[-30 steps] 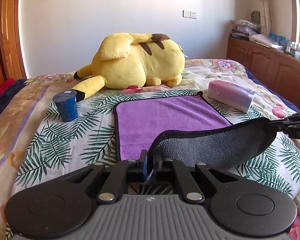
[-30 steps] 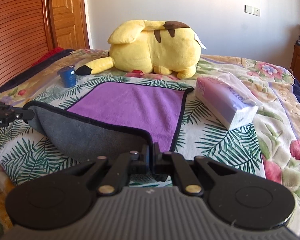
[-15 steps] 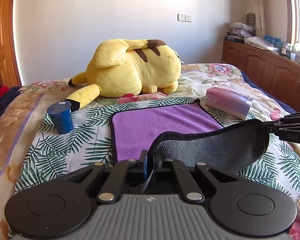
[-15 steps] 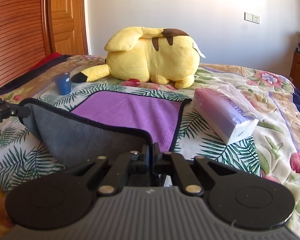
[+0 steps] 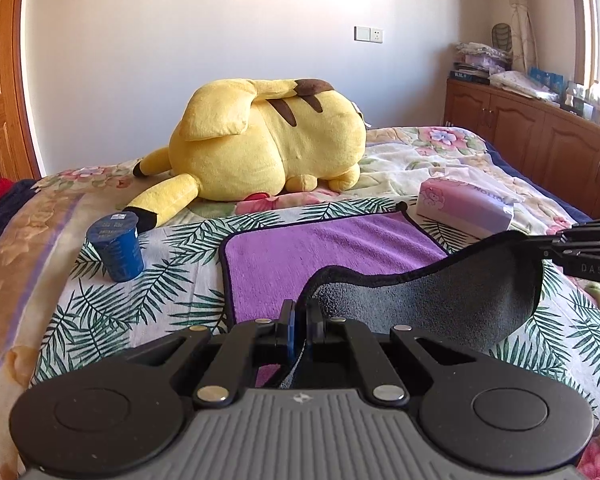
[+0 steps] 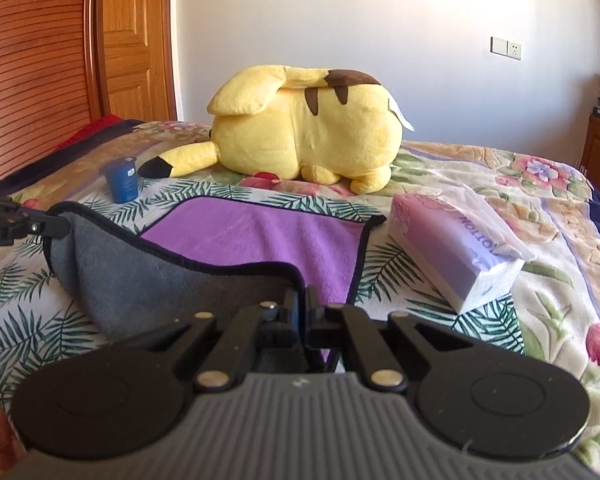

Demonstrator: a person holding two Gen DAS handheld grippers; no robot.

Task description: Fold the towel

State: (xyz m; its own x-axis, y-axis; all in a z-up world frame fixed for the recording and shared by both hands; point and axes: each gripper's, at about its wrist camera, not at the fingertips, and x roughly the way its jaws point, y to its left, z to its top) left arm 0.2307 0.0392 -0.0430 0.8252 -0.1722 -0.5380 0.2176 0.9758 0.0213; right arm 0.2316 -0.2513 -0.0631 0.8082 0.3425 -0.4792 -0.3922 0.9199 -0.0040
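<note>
A towel, purple [image 5: 320,248] on top and grey underneath with a black edge, lies on the bed. Its far half is flat; its near edge is lifted, showing the grey side [image 5: 440,300]. My left gripper [image 5: 300,316] is shut on the near left corner. My right gripper [image 6: 302,304] is shut on the near right corner. In the right wrist view the purple face [image 6: 260,236] and the raised grey side [image 6: 148,280] show. Each gripper shows in the other's view, the right one [image 5: 580,252] and the left one [image 6: 20,224], holding the hem stretched between them.
A yellow plush toy [image 5: 268,144] lies beyond the towel. A blue cup [image 5: 118,248] stands to the left. A purple tissue pack [image 5: 464,208] lies to the right. Wooden cabinets [image 5: 540,140] line the right wall; a wooden door [image 6: 132,40] is on the left.
Both grippers have risen and moved forward with the towel's near edge. The grey underside has lifted higher and covers more of the purple face.
</note>
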